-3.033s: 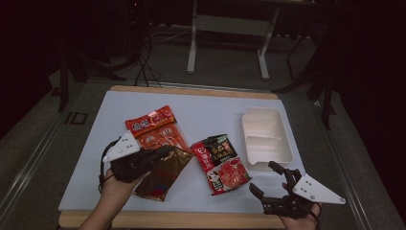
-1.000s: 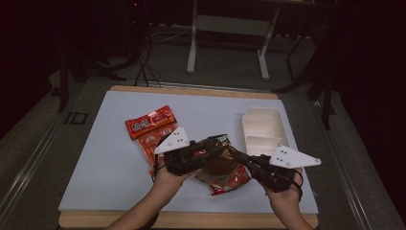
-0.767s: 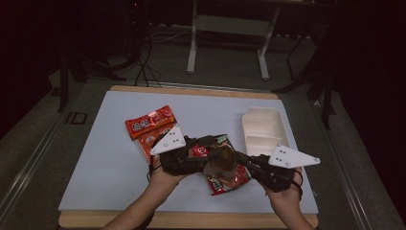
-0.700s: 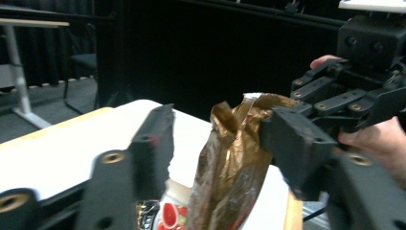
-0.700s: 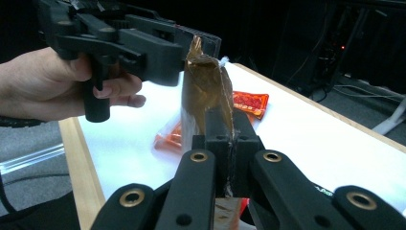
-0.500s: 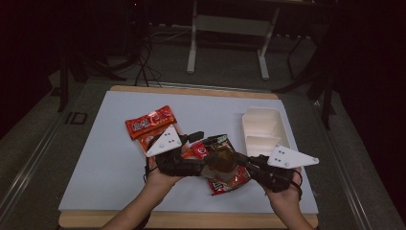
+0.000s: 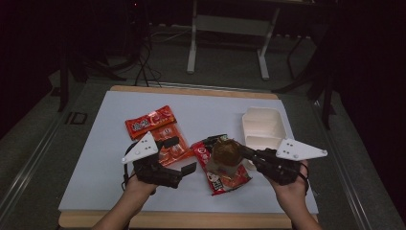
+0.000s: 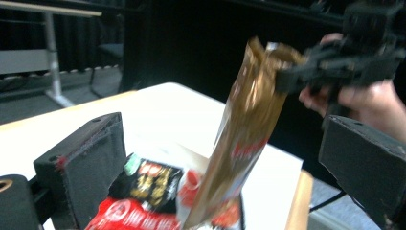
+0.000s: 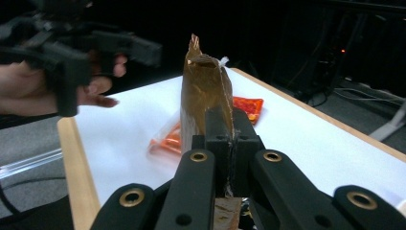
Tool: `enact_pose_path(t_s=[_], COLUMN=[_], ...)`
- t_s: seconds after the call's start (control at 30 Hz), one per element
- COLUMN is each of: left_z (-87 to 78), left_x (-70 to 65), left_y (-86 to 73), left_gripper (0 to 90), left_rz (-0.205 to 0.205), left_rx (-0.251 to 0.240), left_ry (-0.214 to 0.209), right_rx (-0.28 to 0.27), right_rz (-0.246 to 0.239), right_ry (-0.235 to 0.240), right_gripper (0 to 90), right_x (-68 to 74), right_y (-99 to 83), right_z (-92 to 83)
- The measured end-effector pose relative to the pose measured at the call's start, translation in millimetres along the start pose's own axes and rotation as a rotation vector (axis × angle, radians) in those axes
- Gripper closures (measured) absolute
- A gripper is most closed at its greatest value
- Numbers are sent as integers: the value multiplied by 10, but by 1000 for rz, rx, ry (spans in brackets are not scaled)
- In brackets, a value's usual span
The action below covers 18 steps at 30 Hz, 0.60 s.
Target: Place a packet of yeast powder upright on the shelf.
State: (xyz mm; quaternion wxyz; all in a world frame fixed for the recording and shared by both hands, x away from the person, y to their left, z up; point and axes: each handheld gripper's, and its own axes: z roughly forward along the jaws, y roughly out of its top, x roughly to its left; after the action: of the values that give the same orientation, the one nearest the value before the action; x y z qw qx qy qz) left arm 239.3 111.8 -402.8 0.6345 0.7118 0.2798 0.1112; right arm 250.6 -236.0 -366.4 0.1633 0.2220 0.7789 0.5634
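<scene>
Now the brown packet (image 7: 226,154) is clamped by the right gripper (image 7: 249,155) above the red packet (image 7: 225,178); the left gripper (image 7: 183,154), fingers just spread apart, is held beside it.

Glossy film on the bronze-brown snack pouch (image 8: 246,127), catching light along its creases, and the crimped top edge looks translucent in the right gripper view (image 9: 206,91). Under it, the red-and-black printed foil packet (image 7: 221,173) shines too, as do the two orange-red plastic snack packets (image 7: 155,129). The white compartmented tray (image 7: 262,129) reads as matt, probably moulded pulp or foam (hard to tell in this dim light). The white table mat (image 7: 100,158) is smooth and flat-finished, with a pale wooden table edge (image 7: 177,219). The black left gripper (image 7: 181,154) is dull plastic; its pads (image 8: 91,163) look rough and foamy.
</scene>
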Motion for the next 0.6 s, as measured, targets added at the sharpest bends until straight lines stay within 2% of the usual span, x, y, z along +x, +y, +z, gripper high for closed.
enact_pose_path(t_s=[0.17,0.3,0.37,0.6], left_z=[-151,-282,-388,-555], left_x=[56,116,166,254], left_y=[-114,-208,-279,-421], left_gripper=[30,31,31,48], left_rz=[31,43,60,46], left_rx=[40,31,27,17], left_ry=[24,40,70,114], right_rx=[-9,-29,-42,-55], right_rz=[-2,-13,-24,-52], right_ry=[5,0,-4,-13], right_gripper=[894,894,894,894], right_x=[-123,-223,-265,-402], right_y=[54,117,155,273], right_z=[-6,-23,-31,-39])
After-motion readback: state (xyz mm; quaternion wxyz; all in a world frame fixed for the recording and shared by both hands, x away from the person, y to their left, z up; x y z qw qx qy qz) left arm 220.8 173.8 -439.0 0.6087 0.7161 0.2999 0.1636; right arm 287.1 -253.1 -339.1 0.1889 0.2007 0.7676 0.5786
